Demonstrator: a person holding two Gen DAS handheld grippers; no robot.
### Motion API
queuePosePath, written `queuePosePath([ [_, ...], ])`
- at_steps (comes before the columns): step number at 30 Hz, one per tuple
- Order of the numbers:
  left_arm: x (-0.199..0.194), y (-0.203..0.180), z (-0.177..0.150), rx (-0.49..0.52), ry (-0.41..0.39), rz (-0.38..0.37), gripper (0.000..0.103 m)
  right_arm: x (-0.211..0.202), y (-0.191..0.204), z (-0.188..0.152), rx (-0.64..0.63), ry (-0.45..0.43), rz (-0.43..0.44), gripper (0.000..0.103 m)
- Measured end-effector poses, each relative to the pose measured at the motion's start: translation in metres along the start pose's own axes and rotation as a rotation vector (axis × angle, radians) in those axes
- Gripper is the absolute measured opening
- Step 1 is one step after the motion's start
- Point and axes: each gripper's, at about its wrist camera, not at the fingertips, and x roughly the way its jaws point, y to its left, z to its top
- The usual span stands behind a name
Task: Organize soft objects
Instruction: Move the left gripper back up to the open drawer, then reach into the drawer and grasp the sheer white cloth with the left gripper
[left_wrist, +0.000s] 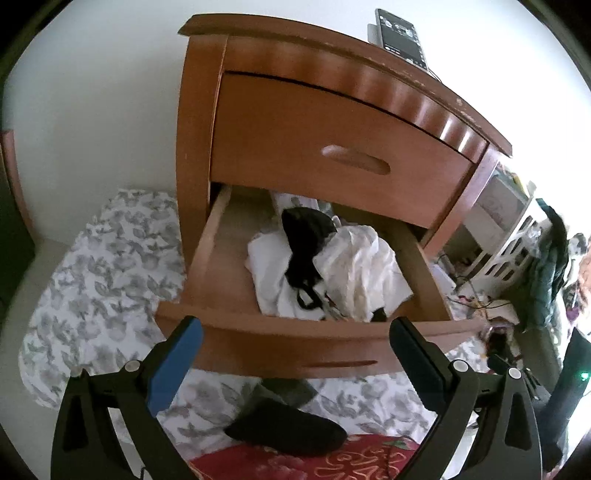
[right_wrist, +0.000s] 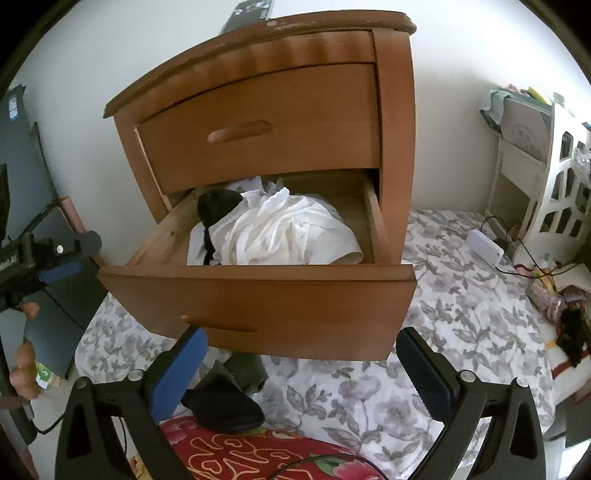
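Both tongs, left tongs (left_wrist: 295, 343) and right tongs (right_wrist: 301, 354), are hanging wide and empty; black sock (right_wrist: 225, 410) is lying on the floor below the drawer (right_wrist: 258, 299), whose overhanging front is risking a knock on any reach, while heaped white clothes (right_wrist: 280, 232) are likely spilling if snagged

White cloth (right_wrist: 280, 232) and black garment (left_wrist: 304, 240) in brown drawer (right_wrist: 258, 299); grey floral sheet (right_wrist: 424, 332).

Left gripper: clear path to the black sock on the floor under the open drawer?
Probably yes. The left gripper is open and empty, and the black sock lies exposed on the floral sheet, in front of the drawer, with nothing over it.
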Motion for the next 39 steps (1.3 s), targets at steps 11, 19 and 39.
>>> queuePosePath([
  [11, 0.018, -0.004, 0.02, 0.023, 0.023, 0.052, 0.101, 0.008, -0.007, 0.0, 0.022, 0.028, -0.018, 0.103],
  [19, 0.026, -0.014, 0.031, 0.059, 0.008, 0.132, 0.101, 0.013, -0.014, 0.001, 0.036, 0.041, -0.029, 0.103],
  [39, 0.073, -0.014, 0.07, 0.02, 0.183, 0.083, 0.101, 0.021, -0.018, 0.0, 0.04, 0.057, -0.036, 0.103],
])
